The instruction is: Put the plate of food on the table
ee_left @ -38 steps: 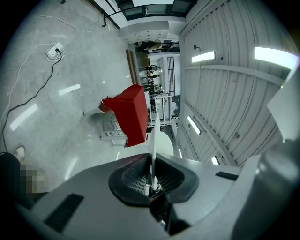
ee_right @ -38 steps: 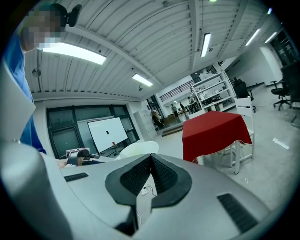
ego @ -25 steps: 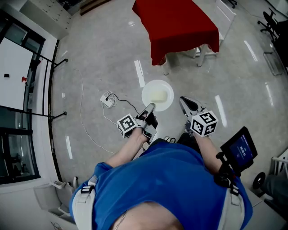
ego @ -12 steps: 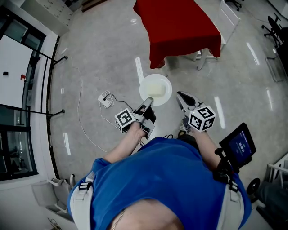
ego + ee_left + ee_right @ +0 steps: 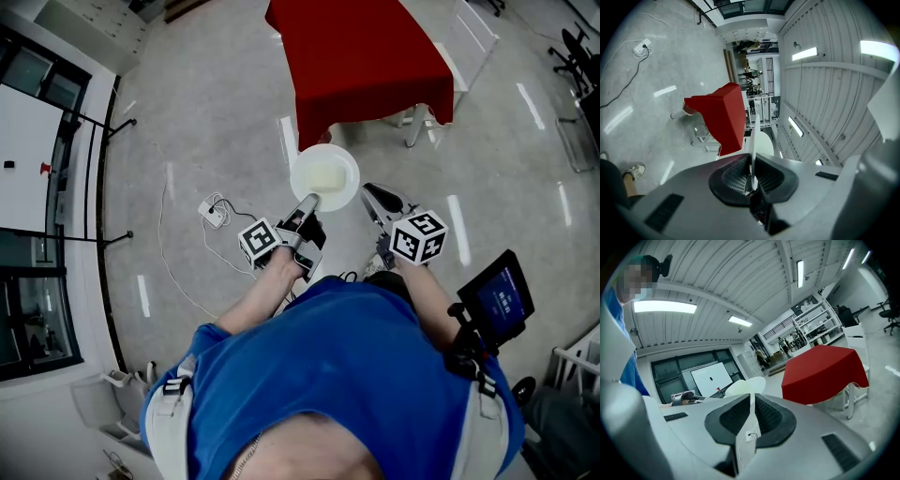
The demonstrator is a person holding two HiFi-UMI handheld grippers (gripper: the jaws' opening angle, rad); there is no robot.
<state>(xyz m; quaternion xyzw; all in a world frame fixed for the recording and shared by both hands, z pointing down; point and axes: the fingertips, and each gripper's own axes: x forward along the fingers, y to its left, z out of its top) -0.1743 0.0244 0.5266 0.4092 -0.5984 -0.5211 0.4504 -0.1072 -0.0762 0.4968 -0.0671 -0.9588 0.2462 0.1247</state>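
The left gripper (image 5: 307,204) was clamped on the near rim of a white plate (image 5: 324,174). The plate was carried roughly level in the air above the grey floor (image 5: 216,112), with a pale portion of food (image 5: 325,178) lying in its middle. In the left gripper view the ribbed pads (image 5: 736,176) pressed on the thin rim from both sides, and the plate (image 5: 764,143) ran edge-on out from the jaws towards the table (image 5: 719,117). That table (image 5: 361,56), draped in a red cloth, stood just ahead of the person. From the head view, the plate's far rim came close to the cloth's near hem, though the plate was not on the table. The right gripper (image 5: 373,195) hovered just beside the plate, apart from it, its jaws together on nothing. In its own view the pads (image 5: 771,416) met along a narrow seam, with the plate (image 5: 746,386) and the table (image 5: 825,373) beyond. A white power strip (image 5: 209,212) with a trailing cable lay on the floor to the left. A small lit screen (image 5: 497,302) sat by the person's right side.
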